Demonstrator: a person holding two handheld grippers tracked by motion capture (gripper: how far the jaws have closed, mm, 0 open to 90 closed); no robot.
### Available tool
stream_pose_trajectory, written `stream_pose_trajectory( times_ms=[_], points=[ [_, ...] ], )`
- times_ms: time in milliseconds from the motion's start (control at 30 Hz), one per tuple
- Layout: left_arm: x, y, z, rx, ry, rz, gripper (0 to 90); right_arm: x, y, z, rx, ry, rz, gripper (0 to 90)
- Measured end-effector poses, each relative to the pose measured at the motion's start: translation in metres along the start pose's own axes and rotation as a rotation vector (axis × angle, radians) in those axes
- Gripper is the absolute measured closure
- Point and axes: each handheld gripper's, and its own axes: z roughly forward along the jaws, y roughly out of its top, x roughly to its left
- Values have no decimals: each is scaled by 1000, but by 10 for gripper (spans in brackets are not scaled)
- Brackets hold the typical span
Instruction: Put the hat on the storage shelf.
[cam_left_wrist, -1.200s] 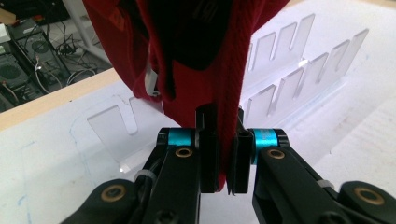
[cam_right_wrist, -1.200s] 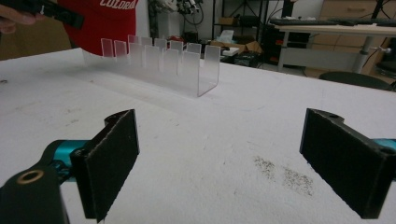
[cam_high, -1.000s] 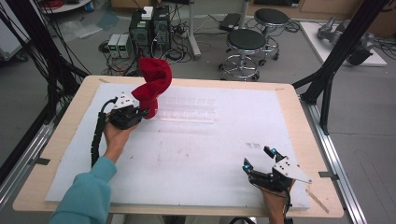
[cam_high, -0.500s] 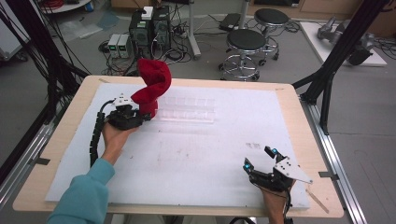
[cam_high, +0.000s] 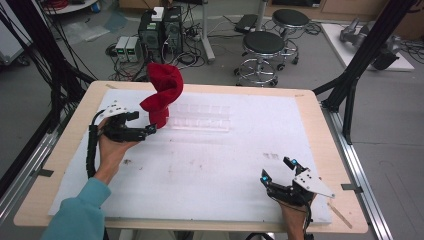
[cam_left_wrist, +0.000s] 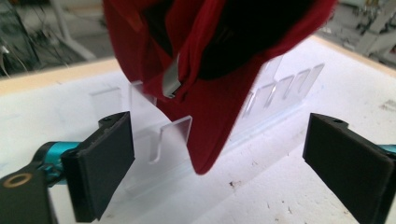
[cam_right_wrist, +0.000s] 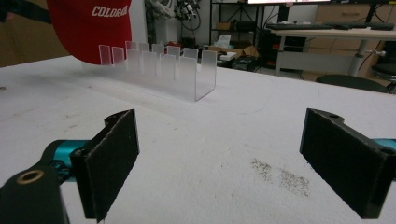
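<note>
My left tongs (cam_high: 141, 131) have just been opening and now stand wide, with the tip of the red fabric baseball cap (cam_high: 162, 91) hanging between the jaws, untouched by either pad. The cap sits propped on the left end of the clear acrylic slotted rack (cam_high: 200, 119), toward the far left of the bench (cam_high: 200, 165). My right tongs (cam_high: 278, 175) rest open and empty near the bench's near right corner, well apart from the rack.

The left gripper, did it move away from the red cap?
Yes. The left gripper has slid back from the red cap on the clear rack, toward the table's left edge. Its jaws have just been opening, nothing between them.
</note>
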Motion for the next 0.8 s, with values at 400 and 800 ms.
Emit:
stream_pose_trajectory(
  times_ms=[400,800],
  points=[
    [2,-52,-82,-82,-99,13,102,3,0,1,8,-11,-22,107],
    [0,-106,-108,-211,-122,28,115,3,0,0,2,-19,-18,107]
  ],
)
